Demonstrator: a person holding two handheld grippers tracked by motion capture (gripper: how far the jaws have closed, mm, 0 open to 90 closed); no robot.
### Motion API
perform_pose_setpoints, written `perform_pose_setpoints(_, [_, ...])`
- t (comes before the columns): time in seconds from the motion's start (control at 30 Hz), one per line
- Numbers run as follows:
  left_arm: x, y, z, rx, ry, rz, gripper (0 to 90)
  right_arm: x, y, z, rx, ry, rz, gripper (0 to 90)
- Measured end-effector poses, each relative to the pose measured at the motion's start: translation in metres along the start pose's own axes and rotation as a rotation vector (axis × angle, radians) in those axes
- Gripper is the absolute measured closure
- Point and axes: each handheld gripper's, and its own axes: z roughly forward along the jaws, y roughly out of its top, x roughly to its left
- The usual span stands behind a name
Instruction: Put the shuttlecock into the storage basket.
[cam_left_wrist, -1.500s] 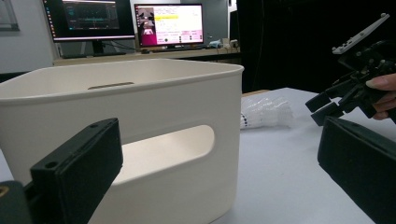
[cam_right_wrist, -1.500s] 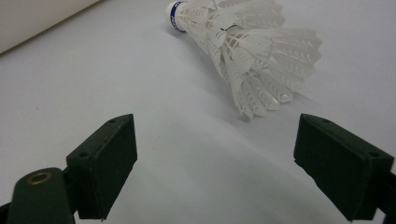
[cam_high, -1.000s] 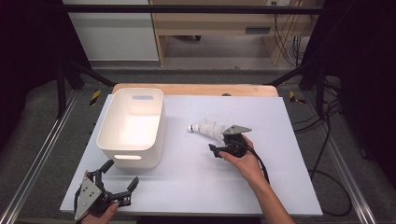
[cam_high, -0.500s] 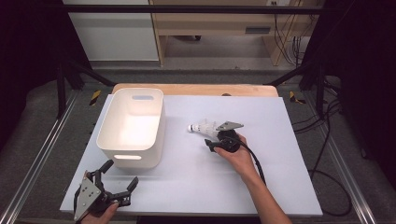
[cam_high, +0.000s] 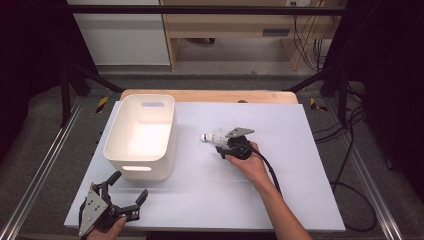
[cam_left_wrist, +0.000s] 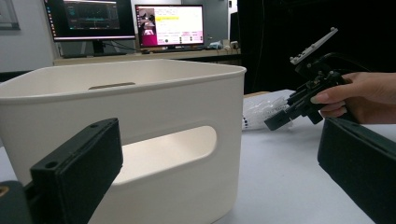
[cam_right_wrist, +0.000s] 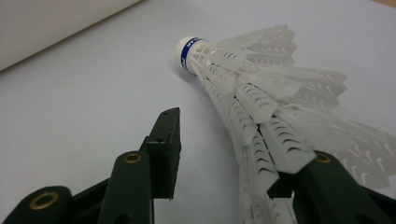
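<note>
A pale sheet (cam_high: 210, 200) covers the table, with a wooden edge (cam_high: 210, 95) showing at its far side; around it there is grey floor, black frame bars and cables; in the left gripper view two monitors (cam_left_wrist: 123, 23) stand on a desk behind; a white bin (cam_high: 141, 136) stands on the left part of the sheet; the shuttlecock (cam_high: 214, 136) lies on its side near the middle of the sheet, cork end toward the bin; the right gripper (cam_high: 223, 148) reaches in from the person's side, forearm slanting across the sheet, and its jaws have just been closing around the feather skirt; one jaw is against the feathers, the other pad is apart from them, so it does not grasp yet; the left gripper (cam_high: 125, 192) rests low at the near left corner, jaws spread wide and holding nothing
</note>
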Motion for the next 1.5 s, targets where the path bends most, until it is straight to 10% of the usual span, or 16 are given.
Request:
perform_pose_setpoints(0.63, [0.000, 0.000, -0.001, -0.002, 0.004, -0.004, 0.2, 0.001, 0.000, 0.009, -0.011, -0.040, -0.044, 87.3])
perform_pose_setpoints(1.5, [0.003, -0.001, 0.001, 0.007, -0.004, 0.003, 0.3, 0.017, 0.025, -0.046, -0.062, 0.061, -0.110, 89.4])
